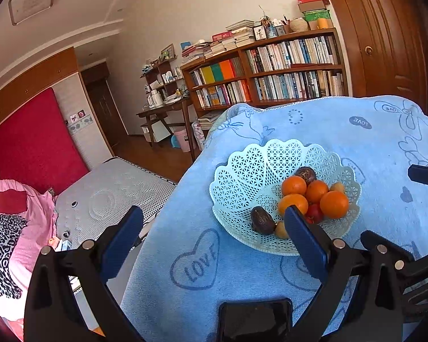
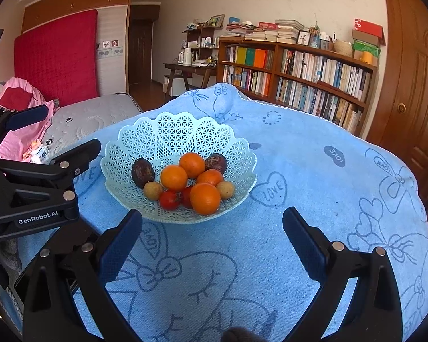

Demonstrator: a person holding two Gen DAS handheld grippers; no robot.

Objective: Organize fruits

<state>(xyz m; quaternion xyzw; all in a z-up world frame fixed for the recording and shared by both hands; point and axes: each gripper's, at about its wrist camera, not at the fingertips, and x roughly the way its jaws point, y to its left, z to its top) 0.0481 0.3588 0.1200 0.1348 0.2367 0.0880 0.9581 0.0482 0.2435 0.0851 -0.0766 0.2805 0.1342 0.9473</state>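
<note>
A pale green lattice basket (image 2: 168, 131) (image 1: 242, 168) sits on a light blue towel (image 2: 314, 188) (image 1: 185, 228). It holds several oranges (image 2: 205, 198) (image 1: 333, 204), two dark passion fruits (image 2: 142, 172) (image 1: 262, 220), two red tomatoes (image 2: 169, 200) (image 1: 314, 212) and small tan longans (image 2: 153, 190) (image 1: 281, 230). My right gripper (image 2: 212, 225) hangs open just in front of the basket, nothing between its fingers. My left gripper (image 1: 214, 222) is open at the basket's left front edge, and its black body (image 2: 37, 199) shows left of the basket in the right wrist view.
A bed with a grey mattress (image 1: 114, 196) and pink bedding (image 1: 28, 228) lies to the left of the towel-covered surface. A bookshelf (image 2: 299, 74) and a wooden door (image 2: 411, 85) stand behind. A dark phone (image 1: 254, 322) lies on the towel's near edge.
</note>
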